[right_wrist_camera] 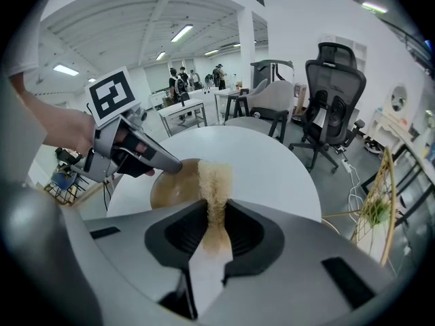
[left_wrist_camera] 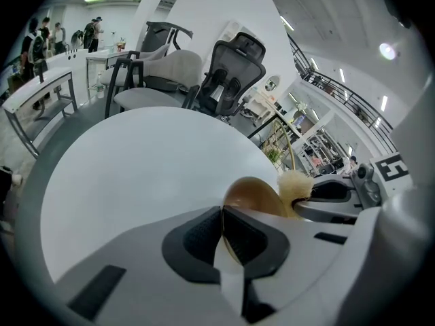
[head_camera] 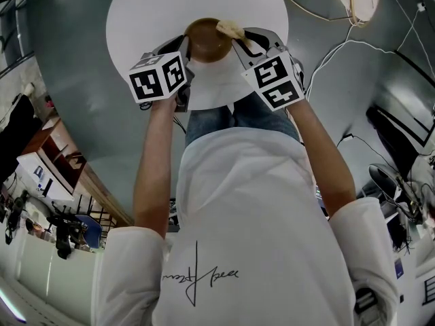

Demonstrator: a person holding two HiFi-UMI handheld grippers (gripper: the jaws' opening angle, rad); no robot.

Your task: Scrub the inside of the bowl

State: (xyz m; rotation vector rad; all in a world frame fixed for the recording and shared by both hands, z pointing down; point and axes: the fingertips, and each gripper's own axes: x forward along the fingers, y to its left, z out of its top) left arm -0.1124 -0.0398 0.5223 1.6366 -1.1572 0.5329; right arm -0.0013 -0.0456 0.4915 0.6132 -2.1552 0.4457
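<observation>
"Where's the bowl (head_camera: 207,43)?"

"Over the round white table (head_camera: 149,12), with its rim pinched in my left gripper (left_wrist_camera: 221,233). My right gripper (right_wrist_camera: 214,233) is clamped on the fibre scrubber (right_wrist_camera: 214,182), at the rim."

"Risk?"

"If I scrub hard, that thin rim could slip free and the bowl would tip."

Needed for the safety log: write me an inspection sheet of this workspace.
Surface: round white table.
Job's things: brown bowl, held by its rim; pale fibrous scrub pad at that rim.
Clutter: nothing seen on the table.
Grippers: left gripper shut on the bowl's rim; right gripper shut on the scrub pad.
Cables: white cable across the floor, right side.
Surroundings: office chairs beyond the table; people at far desks.
</observation>
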